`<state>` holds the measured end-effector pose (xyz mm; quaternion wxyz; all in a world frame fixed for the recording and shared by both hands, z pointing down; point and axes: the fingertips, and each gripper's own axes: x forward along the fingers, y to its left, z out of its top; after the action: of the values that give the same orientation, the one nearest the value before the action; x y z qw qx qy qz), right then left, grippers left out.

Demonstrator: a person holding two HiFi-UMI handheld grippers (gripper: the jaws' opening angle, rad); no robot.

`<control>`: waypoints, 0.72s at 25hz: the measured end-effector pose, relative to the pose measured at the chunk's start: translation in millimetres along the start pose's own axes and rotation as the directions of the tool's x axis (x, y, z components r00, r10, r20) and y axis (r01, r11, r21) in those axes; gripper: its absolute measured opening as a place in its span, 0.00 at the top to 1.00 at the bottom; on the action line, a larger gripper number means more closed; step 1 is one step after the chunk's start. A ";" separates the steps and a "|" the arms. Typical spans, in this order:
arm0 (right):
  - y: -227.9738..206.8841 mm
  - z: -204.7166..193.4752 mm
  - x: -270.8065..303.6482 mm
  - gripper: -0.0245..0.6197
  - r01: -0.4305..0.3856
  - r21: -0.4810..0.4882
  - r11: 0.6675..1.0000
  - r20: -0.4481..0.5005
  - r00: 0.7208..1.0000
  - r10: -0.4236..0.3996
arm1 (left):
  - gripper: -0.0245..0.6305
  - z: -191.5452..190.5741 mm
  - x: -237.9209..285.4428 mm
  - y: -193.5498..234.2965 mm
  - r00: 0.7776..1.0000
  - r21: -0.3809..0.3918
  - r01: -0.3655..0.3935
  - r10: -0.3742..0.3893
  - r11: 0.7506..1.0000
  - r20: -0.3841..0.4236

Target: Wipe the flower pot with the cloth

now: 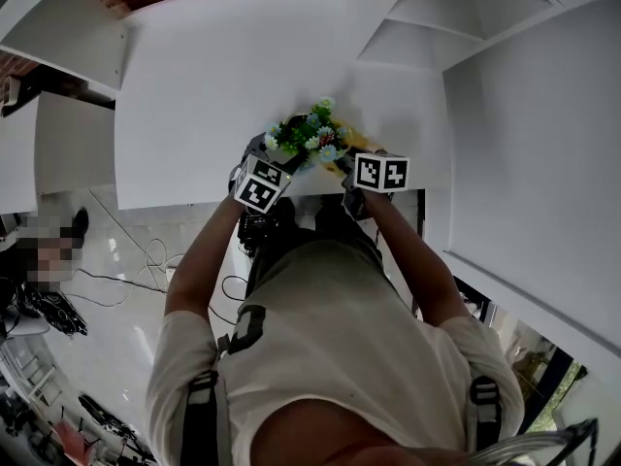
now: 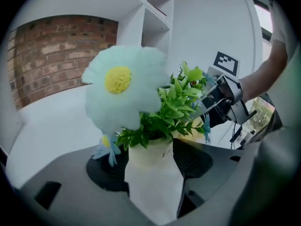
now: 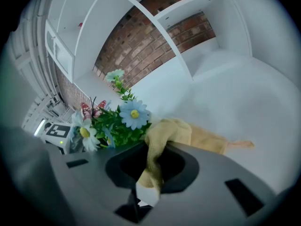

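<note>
Your left gripper [image 2: 150,173] has its jaws spread wide, one pad on each side of the flower pot [image 2: 148,155]. That reads as a steadying grip: it keeps the pot from sliding or twisting while the other hand rubs it. Your right gripper [image 3: 150,173] is nearly closed, pinching a fold of the yellow cloth [image 3: 174,131]. The rest of the cloth spills out past the jaws and trails away from the pot, so there is loose fabric available to press on the pot wall.

The pot sits at the near edge of the white table [image 1: 213,85], directly in front of you, with one gripper on either side of it. No view shows whether its base rests on the table or is lifted just clear.

The pot stands upright with its long axis vertical. Its mouth faces up, and the artificial flowers [image 1: 309,129] rise out of it and spread above the rim. The cloth is just beside the pot on your right. It is bunched against the foliage rather than on the pot's side, so the wiping contact looks not yet made.
</note>
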<state>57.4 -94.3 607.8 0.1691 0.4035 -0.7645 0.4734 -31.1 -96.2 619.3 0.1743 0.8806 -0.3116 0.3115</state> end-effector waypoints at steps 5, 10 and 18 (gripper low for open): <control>5.5 -13.7 1.4 0.87 -0.005 0.011 1.000 -0.001 1.000 0.005 | 0.50 -1.5 -0.8 -5.0 0.997 -0.073 -0.075 0.077 0.995 0.022; 15.2 -23.4 3.4 0.87 -0.018 0.018 1.000 -0.009 1.000 0.018 | 0.50 -2.4 -1.6 -5.6 0.994 -0.101 -0.107 0.109 0.989 0.015; 24.6 -32.4 2.6 0.87 -0.051 0.021 0.998 -0.029 0.998 0.052 | 0.50 -3.5 -1.2 -5.5 0.995 -0.086 -0.093 0.095 0.992 0.014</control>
<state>32.7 -62.0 611.1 0.1641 0.3784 -0.7671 0.4914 -29.8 -89.7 620.5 0.1938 0.8596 -0.3674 0.2977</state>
